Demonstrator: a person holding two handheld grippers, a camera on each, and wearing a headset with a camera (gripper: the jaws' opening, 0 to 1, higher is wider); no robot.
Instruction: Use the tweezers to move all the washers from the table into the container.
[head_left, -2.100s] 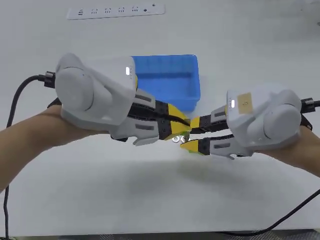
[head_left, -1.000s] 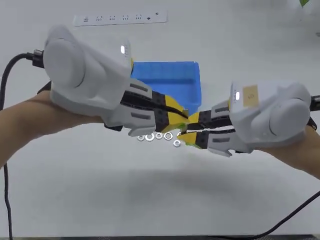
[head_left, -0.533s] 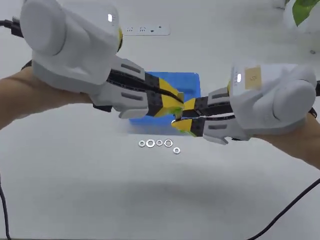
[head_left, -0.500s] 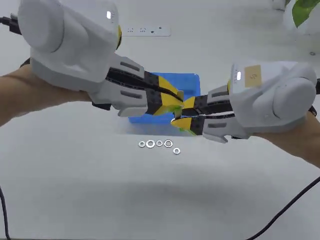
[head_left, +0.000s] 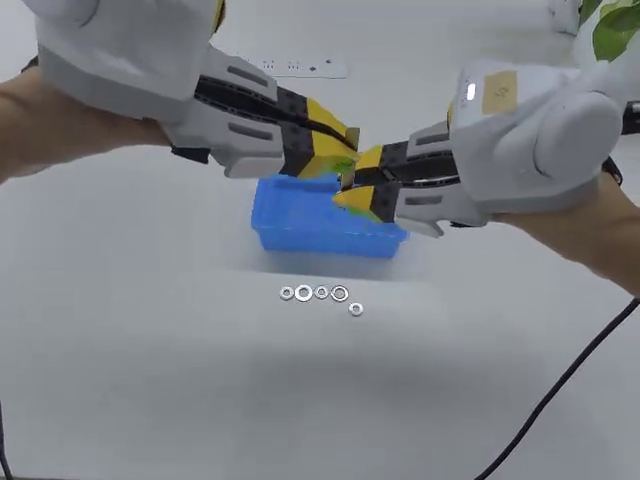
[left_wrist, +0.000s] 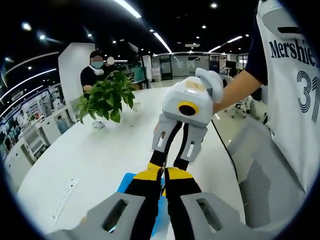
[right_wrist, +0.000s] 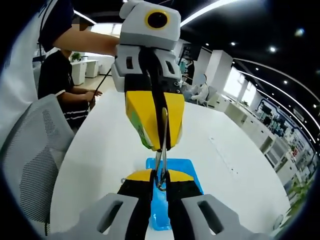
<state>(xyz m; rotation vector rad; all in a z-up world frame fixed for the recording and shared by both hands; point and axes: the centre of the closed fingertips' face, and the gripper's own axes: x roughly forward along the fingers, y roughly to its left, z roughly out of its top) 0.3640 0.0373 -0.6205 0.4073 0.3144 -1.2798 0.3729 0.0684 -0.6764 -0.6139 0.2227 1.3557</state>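
With left gripper (head_left: 342, 160) and right gripper (head_left: 350, 186), clamping the tweezers (right_wrist: 163, 131) from both ends, hovering above blue container (head_left: 300, 232) and washers (head_left: 320, 293).

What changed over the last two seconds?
Both grippers rose. The left gripper and right gripper were low over the washers and now meet tip to tip above the blue container. The tweezers sit in the left gripper's jaws, and no pick-up or release shows. The five washers lie on the table as they did a second ago.
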